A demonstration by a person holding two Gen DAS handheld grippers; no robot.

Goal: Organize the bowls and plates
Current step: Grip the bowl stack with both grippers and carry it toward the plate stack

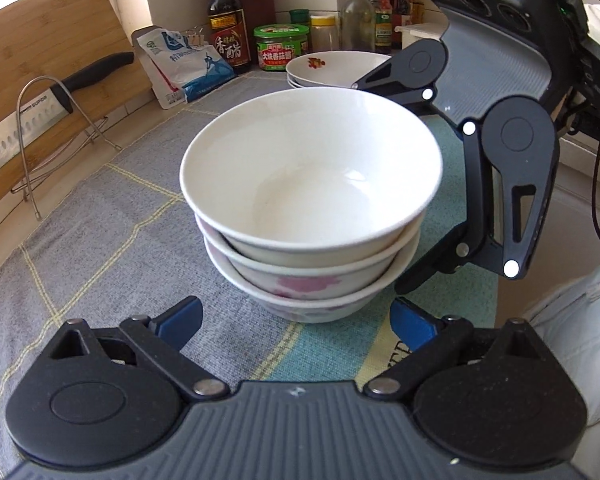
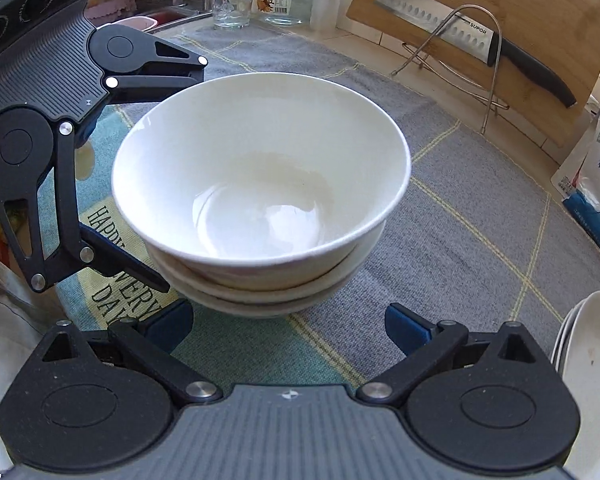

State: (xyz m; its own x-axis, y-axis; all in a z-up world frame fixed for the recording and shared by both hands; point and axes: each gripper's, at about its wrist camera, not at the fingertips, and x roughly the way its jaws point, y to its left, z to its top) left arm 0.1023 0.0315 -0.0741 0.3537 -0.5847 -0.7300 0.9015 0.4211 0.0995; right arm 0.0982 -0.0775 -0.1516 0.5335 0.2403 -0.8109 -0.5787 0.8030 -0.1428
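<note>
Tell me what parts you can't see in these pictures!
- Lower bowls, both views: the top bowl nested in them hides their insides.
- Stack of plates, right wrist view: cut off by the right edge; in the left wrist view the right hand-held gripper covers part of it.
- Knife tip, left wrist view: cut off by the left edge.

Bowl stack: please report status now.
Left gripper open, right gripper open, nothing held. Bowl stack of three upright on mat, between grippers. Plates behind, path clear.
</note>
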